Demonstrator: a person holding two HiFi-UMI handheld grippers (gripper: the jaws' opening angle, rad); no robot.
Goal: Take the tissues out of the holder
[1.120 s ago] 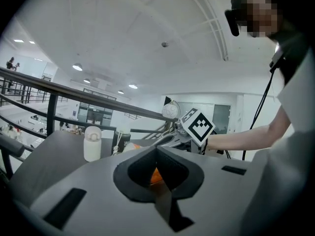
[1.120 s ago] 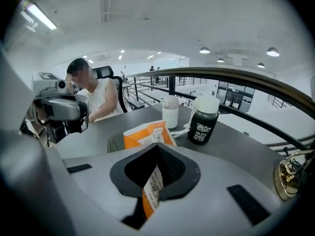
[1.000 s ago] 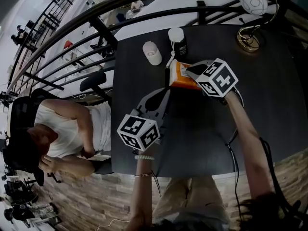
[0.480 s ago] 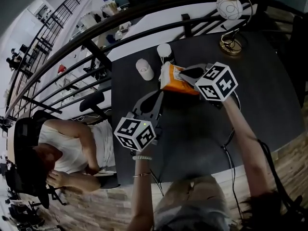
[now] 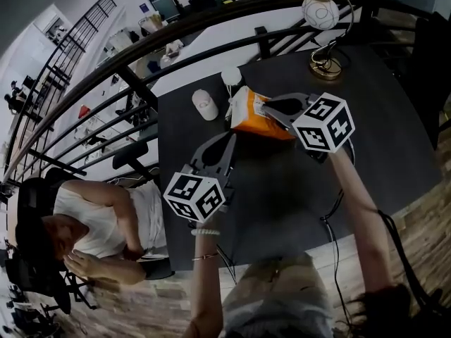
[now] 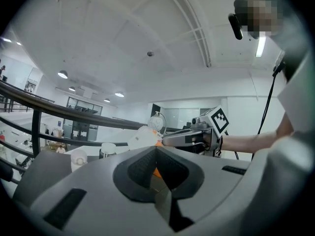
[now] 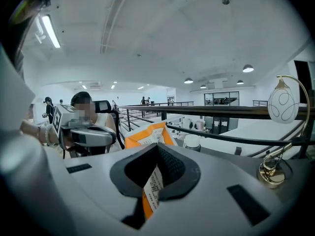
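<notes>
Filling most of the head view was the dark desk (image 5: 380,139), with a black railing (image 5: 141,55) running along its far edge from 9 o'clock round to 1 o'clock. Past the railing, at 8 o'clock of that view, a person in a white top (image 5: 99,210) sat in a black chair. A brass lamp with a white globe (image 5: 320,20) stood at the desk's 1 o'clock corner.

The right gripper (image 5: 266,110) reached in from 4 o'clock, its marker cube toward the wearer. Its jaws were clenched on one edge of the orange tissue pack (image 5: 255,118). In the right gripper view a printed strip of that pack (image 7: 147,136) sat pinched between the dark pads, and the orange body rose tilted beyond them.

The left gripper (image 5: 230,141) lay at 7 o'clock of the pack, pointing up toward it, tips just beside its lower corner. In the left gripper view the jaws were drawn together with only a sliver of orange showing at their seam. Whether they touched the pack could not be told.

A short white cylinder (image 5: 205,105) stood at 9 o'clock of the pack. A small white-capped bottle (image 5: 231,78) stood at 11 o'clock, near the railing.
</notes>
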